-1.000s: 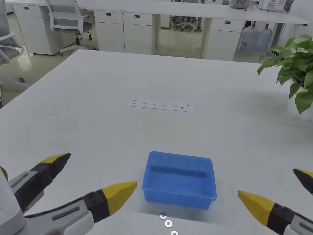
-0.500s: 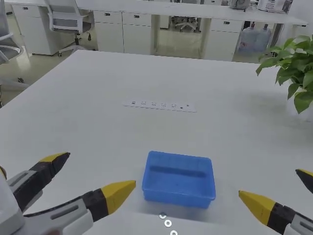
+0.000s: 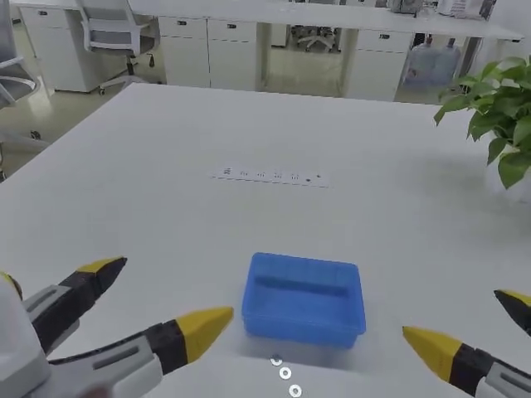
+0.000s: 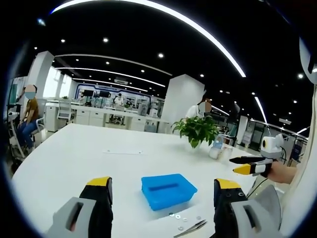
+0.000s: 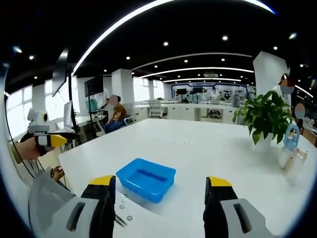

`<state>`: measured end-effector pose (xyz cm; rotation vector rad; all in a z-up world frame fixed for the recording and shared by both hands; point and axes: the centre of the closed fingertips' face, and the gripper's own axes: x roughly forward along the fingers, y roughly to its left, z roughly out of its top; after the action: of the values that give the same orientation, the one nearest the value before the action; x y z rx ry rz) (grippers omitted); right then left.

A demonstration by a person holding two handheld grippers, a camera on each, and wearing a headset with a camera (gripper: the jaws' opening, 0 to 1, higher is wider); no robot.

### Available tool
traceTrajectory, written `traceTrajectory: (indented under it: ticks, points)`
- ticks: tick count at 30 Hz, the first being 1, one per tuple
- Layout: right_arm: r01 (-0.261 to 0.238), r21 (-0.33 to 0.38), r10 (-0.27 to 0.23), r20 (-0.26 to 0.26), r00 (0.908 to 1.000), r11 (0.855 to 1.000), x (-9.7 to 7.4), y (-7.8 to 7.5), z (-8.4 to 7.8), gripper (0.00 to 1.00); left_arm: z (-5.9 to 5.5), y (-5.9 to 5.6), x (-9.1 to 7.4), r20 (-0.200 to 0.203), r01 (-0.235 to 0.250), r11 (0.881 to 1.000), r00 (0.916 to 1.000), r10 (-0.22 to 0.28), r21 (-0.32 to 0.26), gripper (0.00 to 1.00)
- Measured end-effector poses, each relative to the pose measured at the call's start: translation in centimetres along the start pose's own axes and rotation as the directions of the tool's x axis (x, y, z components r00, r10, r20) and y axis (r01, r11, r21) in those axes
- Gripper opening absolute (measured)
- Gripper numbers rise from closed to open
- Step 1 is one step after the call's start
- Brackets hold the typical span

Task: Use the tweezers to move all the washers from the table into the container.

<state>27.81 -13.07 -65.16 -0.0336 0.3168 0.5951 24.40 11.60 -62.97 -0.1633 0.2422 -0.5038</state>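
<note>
While the bench (image 3: 149, 157) stretched off wide and white to its far edge, the only stuff out there was a power strip (image 3: 270, 175) lying flat near the middle and a plant (image 3: 498, 116) over by the right edge. So there was loads of open room ahead and to both sides.

The left tongs (image 3: 170, 290) sat low at the near left with the jaws spread wide, gripping nothing. The right tongs (image 3: 455, 313) were at the near right, also spread wide with nothing in them.

The container (image 3: 304, 300), a blue tray, stood on the bench between the two tongs, a bit ahead of their tips and touching neither.

The washers (image 3: 284, 373) lay in a short row on the bench just in front of the container's near wall, between the tongs and apart from both.

In the left gripper view the tweezers (image 4: 190, 227) lay flat on the bench just beside the washers, on the side nearer the person.
</note>
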Motion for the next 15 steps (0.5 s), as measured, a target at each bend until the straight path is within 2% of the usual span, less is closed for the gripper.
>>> traceTrajectory:
  ticks: [1,4,7,8,11,13,14,15]
  points:
    - [-0.005,0.001,0.005,-0.01,0.9999,1.0,-0.1,0.1,-0.2,0.67,-0.2,0.0,0.0,-0.007,0.0,1.0,1.0,0.0,0.01,0.8]
    - [-0.022,0.0,0.022,-0.036,0.9991,1.0,-0.2,0.4,-1.0,0.56,-1.3,-0.7,0.2,-0.06,0.043,0.998,0.9974,-0.04,0.037,0.71]
    - [-0.053,0.019,0.054,-0.051,0.9973,0.998,-0.3,0.8,-1.8,0.41,-2.5,-1.5,0.5,-0.117,0.085,0.99,0.9905,-0.072,0.11,0.62]
    - [-0.066,0.024,0.067,-0.052,0.9964,0.998,-0.2,1.0,-2.0,0.35,-2.9,-1.7,0.6,-0.138,0.095,0.989,0.9873,-0.079,0.115,0.58]
    - [-0.091,0.015,0.092,-0.081,0.9924,0.996,-0.1,1.5,-2.8,0.26,-4.3,-2.5,1.0,-0.21,0.152,0.978,0.9702,-0.12,0.143,0.46]
    - [-0.104,0.003,0.104,-0.111,0.9884,0.995,0.2,1.7,-3.4,0.26,-5.3,-2.8,1.5,-0.259,0.188,0.966,0.9559,-0.138,0.178,0.4]
    - [-0.109,-0.004,0.108,-0.116,0.9873,0.994,0.3,1.9,-3.5,0.26,-6.0,-2.9,1.7,-0.293,0.212,0.956,0.9446,-0.147,0.204,0.37]
    - [-0.112,-0.006,0.11,-0.12,0.9866,0.994,0.4,1.9,-3.6,0.25,-6.6,-2.8,1.8,-0.319,0.217,0.951,0.9374,-0.14,0.221,0.36]
